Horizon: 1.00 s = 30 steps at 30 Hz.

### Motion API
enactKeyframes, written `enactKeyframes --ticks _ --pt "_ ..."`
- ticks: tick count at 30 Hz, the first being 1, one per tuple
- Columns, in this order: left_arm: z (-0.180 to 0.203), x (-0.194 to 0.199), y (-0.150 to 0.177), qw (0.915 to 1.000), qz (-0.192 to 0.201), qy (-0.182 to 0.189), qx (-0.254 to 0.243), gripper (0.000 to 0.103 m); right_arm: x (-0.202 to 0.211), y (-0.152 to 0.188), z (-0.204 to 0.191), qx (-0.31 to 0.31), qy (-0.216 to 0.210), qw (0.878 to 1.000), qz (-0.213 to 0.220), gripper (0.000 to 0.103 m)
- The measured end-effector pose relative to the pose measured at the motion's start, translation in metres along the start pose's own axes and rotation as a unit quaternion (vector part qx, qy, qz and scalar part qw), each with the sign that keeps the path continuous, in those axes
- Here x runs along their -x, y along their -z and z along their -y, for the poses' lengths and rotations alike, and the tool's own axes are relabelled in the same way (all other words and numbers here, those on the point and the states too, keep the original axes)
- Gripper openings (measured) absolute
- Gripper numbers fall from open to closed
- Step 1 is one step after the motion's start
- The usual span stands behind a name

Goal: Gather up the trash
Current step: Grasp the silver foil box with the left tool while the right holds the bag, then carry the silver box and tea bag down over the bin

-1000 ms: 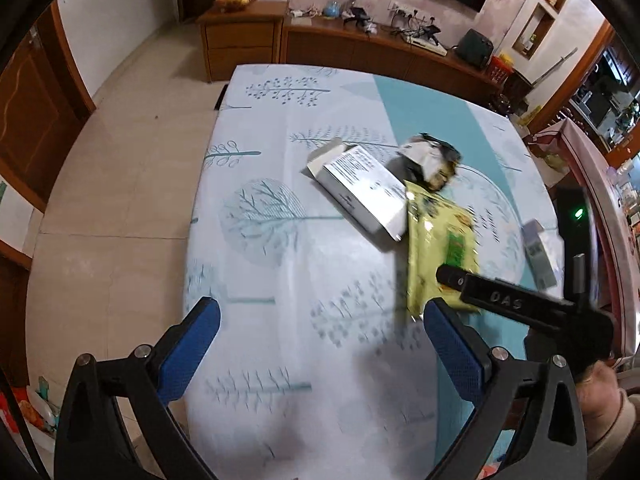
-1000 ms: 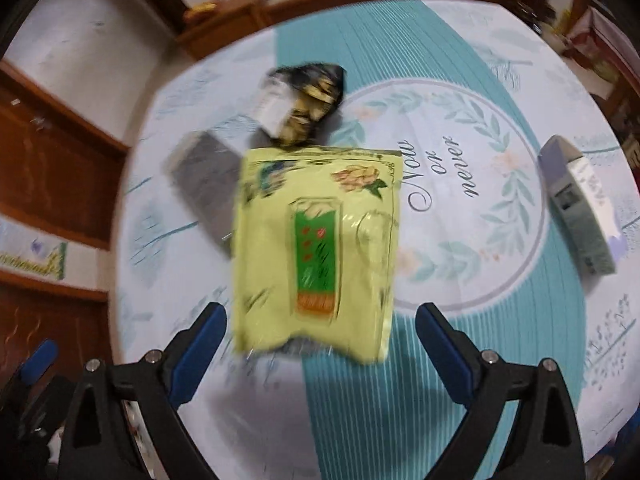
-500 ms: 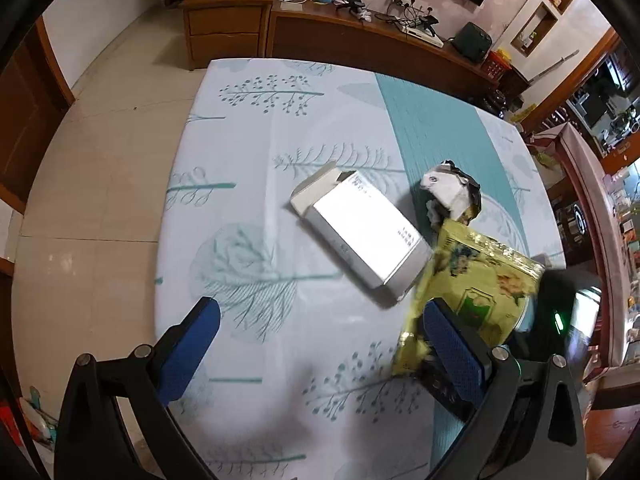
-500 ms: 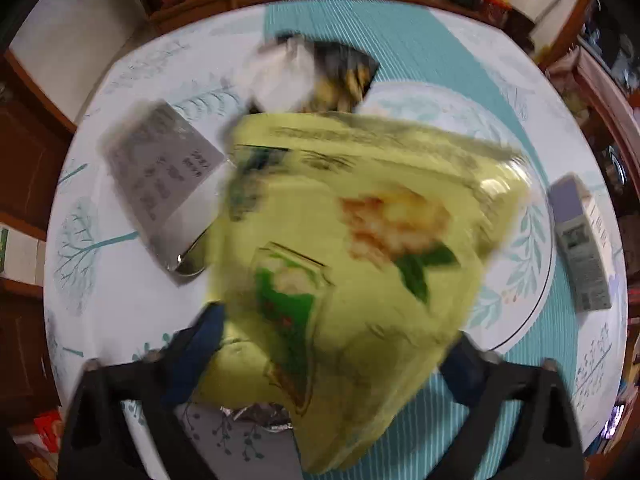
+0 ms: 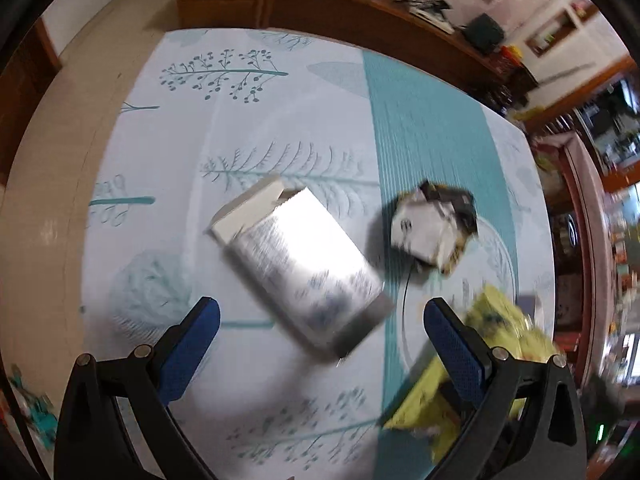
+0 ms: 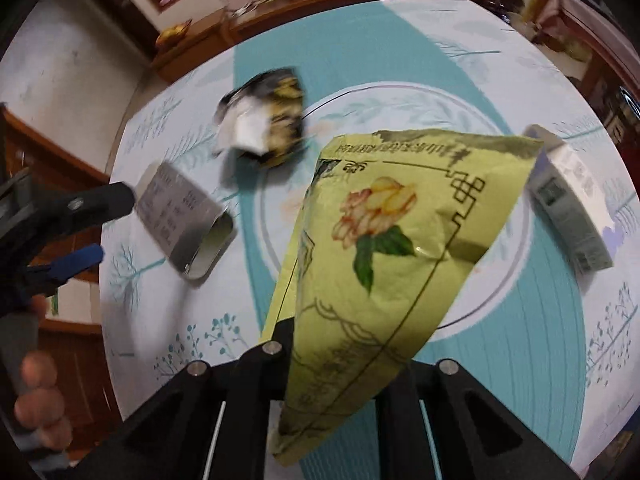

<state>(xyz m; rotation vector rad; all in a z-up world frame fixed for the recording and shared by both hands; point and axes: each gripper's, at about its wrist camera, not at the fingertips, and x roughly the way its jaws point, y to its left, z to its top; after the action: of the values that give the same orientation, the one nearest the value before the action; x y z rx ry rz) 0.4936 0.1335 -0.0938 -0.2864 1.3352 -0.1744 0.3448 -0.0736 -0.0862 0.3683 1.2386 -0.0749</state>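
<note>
One silver box [image 5: 304, 268] open-ended; inside unclear.

A yellow-green foil packet printed with a flower [image 6: 384, 264] is clamped in the right gripper [image 6: 336, 364] and held above the teal-and-white patterned tablecloth [image 6: 500, 92].
</note>
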Motion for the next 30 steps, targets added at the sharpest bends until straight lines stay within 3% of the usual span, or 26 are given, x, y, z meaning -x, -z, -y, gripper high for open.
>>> enactKeyframes --ticks 5,13,16,18,22,30 --pt "0.010 -0.031 -0.024 0.9981 -0.017 -0.054 0.027 0.101 0.013 -0.003 0.015 -0.023 -0.014 1.000 0.017 0.010" --pt "0.013 -0.067 -0.027 0.9912 -0.047 -0.120 0.029 0.101 0.015 0.001 0.025 -0.031 -0.035 0.999 0.009 0.010" --pt "0.014 -0.064 -0.019 0.9893 -0.039 -0.139 0.019 0.091 0.018 0.006 0.029 -0.030 -0.044 0.999 0.009 0.010" --pt "0.016 -0.060 -0.013 0.9881 -0.032 -0.150 0.006 0.078 0.018 0.008 0.030 -0.031 -0.049 0.998 0.007 0.010" --pt "0.017 -0.052 0.003 0.9916 -0.041 -0.123 -0.001 0.068 0.020 0.017 0.035 -0.032 -0.059 0.998 0.000 0.010" --pt "0.022 -0.015 0.068 0.9925 -0.051 -0.106 -0.032 0.067 0.043 0.041 0.049 -0.015 -0.081 0.997 -0.002 0.010"
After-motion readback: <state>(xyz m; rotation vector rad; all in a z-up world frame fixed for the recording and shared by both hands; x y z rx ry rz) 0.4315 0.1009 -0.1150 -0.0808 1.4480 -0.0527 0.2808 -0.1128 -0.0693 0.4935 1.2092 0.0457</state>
